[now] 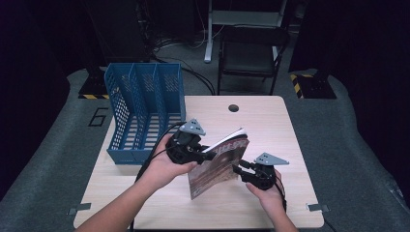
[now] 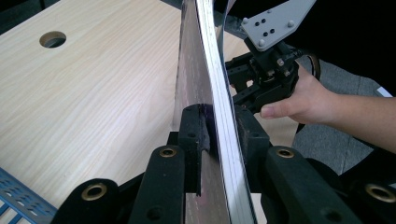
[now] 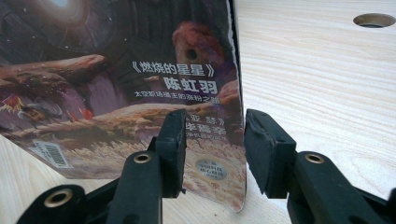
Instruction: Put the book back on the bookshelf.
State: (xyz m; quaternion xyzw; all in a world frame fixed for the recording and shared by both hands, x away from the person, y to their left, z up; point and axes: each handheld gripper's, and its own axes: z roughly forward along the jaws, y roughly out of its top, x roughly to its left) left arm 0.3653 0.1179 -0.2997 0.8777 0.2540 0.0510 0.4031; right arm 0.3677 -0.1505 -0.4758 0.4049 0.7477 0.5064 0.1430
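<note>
A magazine (image 1: 217,164) with a dark, reddish cover stands tilted on its lower edge on the wooden table (image 1: 270,121). My left gripper (image 1: 205,153) is shut on its upper left part. In the left gripper view the jaws (image 2: 217,126) press on both sides of the page block (image 2: 212,70). My right gripper (image 1: 240,166) sits at the magazine's right edge, low down. In the right gripper view its jaws (image 3: 214,135) stand open in front of the cover (image 3: 116,84), with that cover's edge just inside the gap and neither pad pressing on it.
A blue three-slot file rack (image 1: 145,111) stands at the table's left rear, close behind my left hand; a corner of the rack (image 2: 14,196) shows in the left gripper view. A cable hole (image 1: 233,108) lies at the table's far middle. A dark chair (image 1: 251,53) stands beyond the table.
</note>
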